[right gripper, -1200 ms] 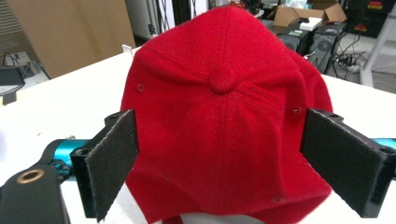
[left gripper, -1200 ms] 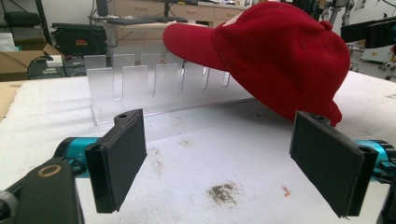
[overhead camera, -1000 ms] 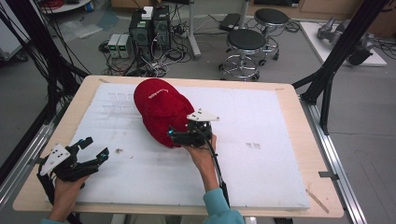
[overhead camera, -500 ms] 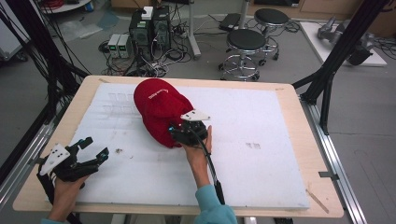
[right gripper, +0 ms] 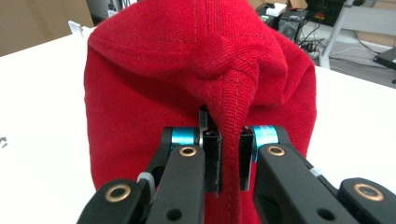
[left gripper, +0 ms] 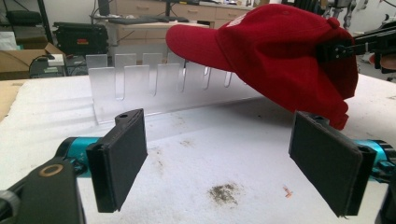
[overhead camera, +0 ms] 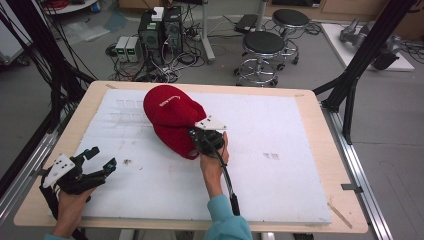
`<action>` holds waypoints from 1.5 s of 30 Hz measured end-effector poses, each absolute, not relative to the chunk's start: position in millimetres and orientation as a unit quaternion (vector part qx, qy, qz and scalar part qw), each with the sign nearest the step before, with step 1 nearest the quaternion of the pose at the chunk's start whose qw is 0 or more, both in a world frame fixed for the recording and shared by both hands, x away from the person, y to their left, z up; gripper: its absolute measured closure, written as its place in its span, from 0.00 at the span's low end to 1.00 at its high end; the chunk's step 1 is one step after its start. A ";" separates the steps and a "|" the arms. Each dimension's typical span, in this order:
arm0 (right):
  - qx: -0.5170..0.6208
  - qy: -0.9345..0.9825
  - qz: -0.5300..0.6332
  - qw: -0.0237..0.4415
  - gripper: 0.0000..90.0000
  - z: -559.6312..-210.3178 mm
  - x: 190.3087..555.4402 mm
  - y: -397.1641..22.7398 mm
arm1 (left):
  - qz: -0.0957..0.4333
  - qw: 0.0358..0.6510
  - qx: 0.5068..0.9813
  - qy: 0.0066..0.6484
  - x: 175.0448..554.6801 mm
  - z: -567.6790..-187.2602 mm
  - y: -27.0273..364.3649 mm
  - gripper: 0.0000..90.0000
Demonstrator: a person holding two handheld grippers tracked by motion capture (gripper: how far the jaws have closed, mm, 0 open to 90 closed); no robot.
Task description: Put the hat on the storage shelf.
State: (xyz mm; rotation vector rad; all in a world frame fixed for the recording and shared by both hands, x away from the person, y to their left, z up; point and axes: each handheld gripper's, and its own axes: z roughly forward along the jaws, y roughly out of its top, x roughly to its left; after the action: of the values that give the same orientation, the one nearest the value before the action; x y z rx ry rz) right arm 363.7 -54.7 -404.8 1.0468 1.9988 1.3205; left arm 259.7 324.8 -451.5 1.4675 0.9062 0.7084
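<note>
A red baseball cap (overhead camera: 170, 117) hangs a little above the white foam board (overhead camera: 280, 180), its brim pointing to the far left. My right gripper (overhead camera: 199, 140) is shut on a pinched fold of the cap's crown (right gripper: 231, 121), just below the top button. In the left gripper view the cap (left gripper: 280, 51) hovers over a clear plastic slotted rack (left gripper: 154, 86). My left gripper (overhead camera: 100, 159) rests open at the board's near left corner, its two black pads (left gripper: 122, 158) wide apart with nothing between them.
The clear rack (overhead camera: 127, 110) stands at the far left of the board, beneath the cap's brim. A wooden table rim (overhead camera: 345, 165) frames the board. Stools (overhead camera: 265, 47), computers and cables lie on the floor beyond. A dirt smudge (left gripper: 224, 192) marks the foam.
My right gripper has carried the cap slightly left and toward the far side. The left gripper has stayed in place.
</note>
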 end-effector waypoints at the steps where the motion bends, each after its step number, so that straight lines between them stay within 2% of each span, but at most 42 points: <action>1: 0.386 0.737 0.488 0.263 0.96 -404.3 363.6 -55.5 | 0.305 0.595 0.632 0.391 259.7 -451.5 325.0 0.22; 10: 0.369 0.721 0.507 0.295 0.96 -393.3 358.8 -60.8 | 0.309 0.593 0.634 0.389 259.3 -451.3 323.8 0.21; 25: 0.308 0.694 0.554 0.341 0.96 -348.1 340.6 -74.5 | 0.306 0.597 0.633 0.387 259.4 -451.0 325.2 0.20; 36: 0.259 0.717 0.571 0.306 0.96 -330.5 328.8 -87.6 | 0.290 0.599 0.646 0.375 259.6 -444.4 325.3 0.20; 40: 0.237 0.718 0.596 0.270 0.96 -327.1 323.0 -97.1 | 0.274 0.600 0.659 0.361 259.0 -438.3 321.9 0.20; 45: 0.215 0.727 0.602 0.250 0.96 -322.6 319.8 -106.9 | 0.247 0.603 0.680 0.336 257.4 -423.9 316.3 0.20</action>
State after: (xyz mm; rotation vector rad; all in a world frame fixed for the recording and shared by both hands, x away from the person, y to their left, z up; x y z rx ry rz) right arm 319.8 -106.9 -322.6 0.5862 1.9797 1.6404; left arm 257.4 316.3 -423.9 1.5749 0.7775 0.5722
